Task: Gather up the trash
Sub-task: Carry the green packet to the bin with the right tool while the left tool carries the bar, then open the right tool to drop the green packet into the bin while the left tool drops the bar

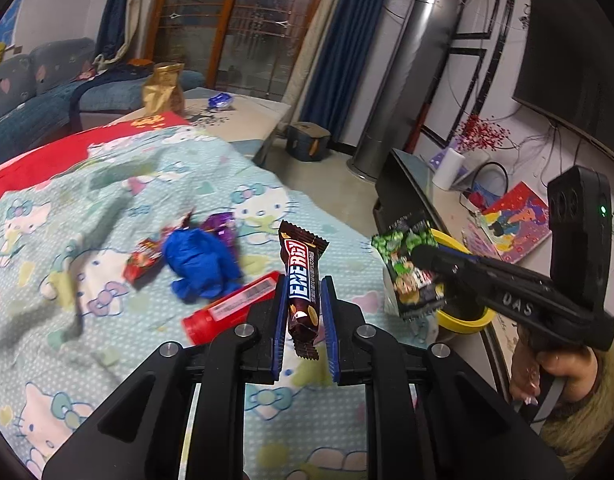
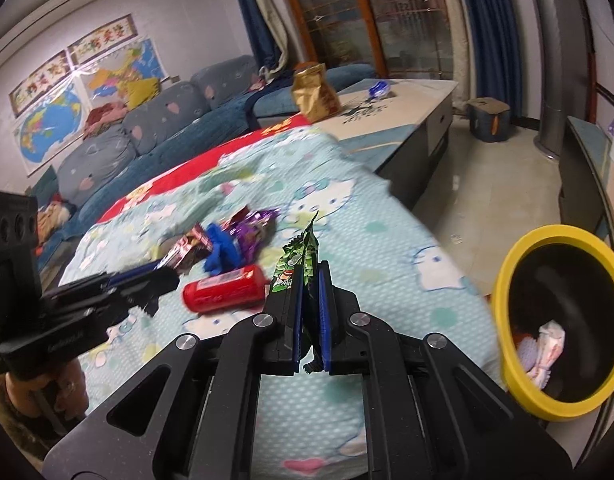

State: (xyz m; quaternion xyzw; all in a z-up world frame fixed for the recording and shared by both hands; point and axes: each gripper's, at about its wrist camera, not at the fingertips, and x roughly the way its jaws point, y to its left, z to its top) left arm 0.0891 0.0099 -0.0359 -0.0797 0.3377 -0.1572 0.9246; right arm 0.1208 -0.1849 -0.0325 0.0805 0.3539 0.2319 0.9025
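Sofa [image 2: 147, 128], wall maps [image 2: 67, 100], curtains [image 1: 335, 60]

Two grippers [image 1: 304, 304] [image 2: 310, 312], four wrappers [image 1: 303, 280], one red tube [image 1: 231, 308], one blue glove [image 1: 201, 264], one yellow-rimmed bin [image 2: 519, 264].

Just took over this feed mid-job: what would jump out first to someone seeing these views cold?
Each gripper is shut on a piece of trash: the left gripper on a brown ENERGY bar wrapper, the right gripper on a green snack packet. Ahead on the cartoon-cat bedsheet lie a red tube and, beyond it, a blue crumpled wad. At the bed's right edge stands a yellow-rimmed bin, trash already inside.
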